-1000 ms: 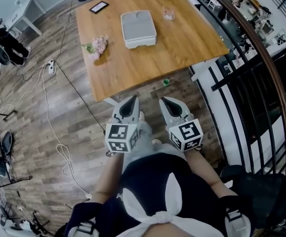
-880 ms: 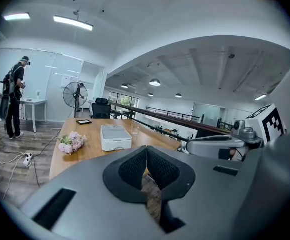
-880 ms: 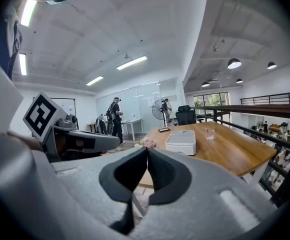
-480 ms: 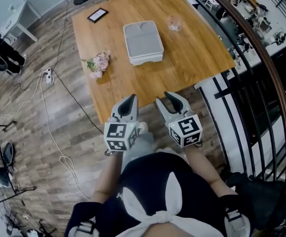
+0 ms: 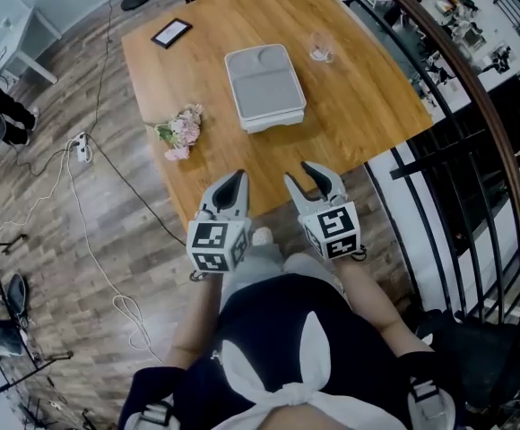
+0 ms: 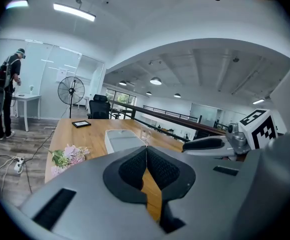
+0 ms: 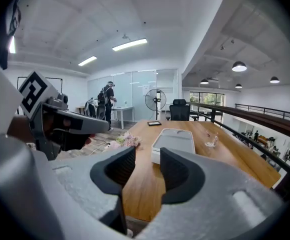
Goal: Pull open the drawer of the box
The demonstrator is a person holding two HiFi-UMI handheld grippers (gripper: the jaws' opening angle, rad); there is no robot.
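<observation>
The left gripper (image 5: 236, 179) has its fingers (image 6: 130, 170) clenched on nothing. The right gripper (image 5: 303, 174) has just been opening and is empty. The box (image 5: 264, 85) sits on the desk (image 5: 368, 106), well ahead of both. No drawer front shows, so a misplaced grasp would likely drag the whole box.

Bare wood of the bench (image 5: 233, 164) runs from its near edge up to the box (image 5: 264, 86), open to a straight approach. The flowers (image 5: 179, 131) lie left of that lane, the glass (image 5: 321, 48) near the box's far right corner. The railing (image 5: 493, 124) closes in the bench's right side.
</observation>
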